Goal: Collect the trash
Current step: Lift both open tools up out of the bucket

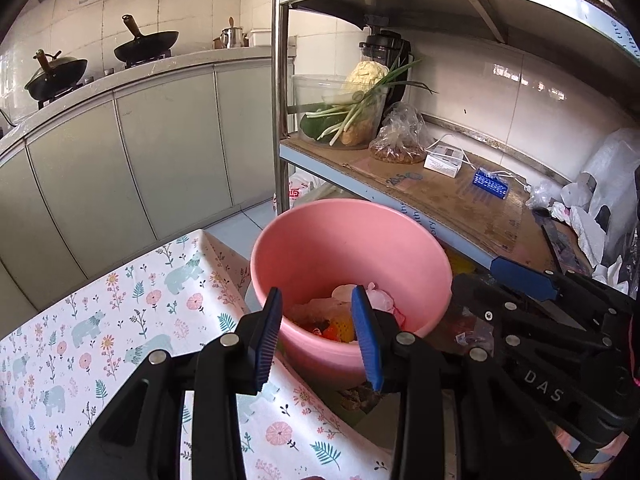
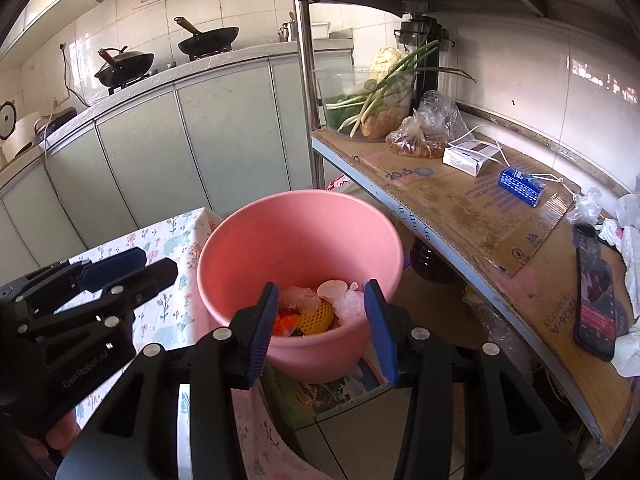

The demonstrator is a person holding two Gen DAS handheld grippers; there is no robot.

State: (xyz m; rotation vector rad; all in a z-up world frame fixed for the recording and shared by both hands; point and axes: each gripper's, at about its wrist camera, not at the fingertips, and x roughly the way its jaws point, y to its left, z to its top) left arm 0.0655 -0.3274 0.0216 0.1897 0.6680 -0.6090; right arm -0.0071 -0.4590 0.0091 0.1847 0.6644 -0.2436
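Observation:
A pink bucket (image 1: 320, 248) stands on the floor between the table corner and the shelf rack; it also shows in the right wrist view (image 2: 288, 236). Trash lies in its bottom: a yellow foam net (image 2: 318, 316), orange scraps, white and pink wrappers (image 1: 378, 298). My left gripper (image 1: 318, 328) is open and empty, its fingers just above the bucket's near rim. My right gripper (image 2: 320, 326) is open and empty, also over the near rim. Each gripper shows at the edge of the other's view.
A table with a floral cloth (image 1: 100, 340) is at the left. A metal rack shelf (image 2: 460, 208) at the right holds vegetables, bags, small boxes, a phone (image 2: 596, 300) and crumpled tissues (image 2: 632, 264). Kitchen cabinets and woks stand behind.

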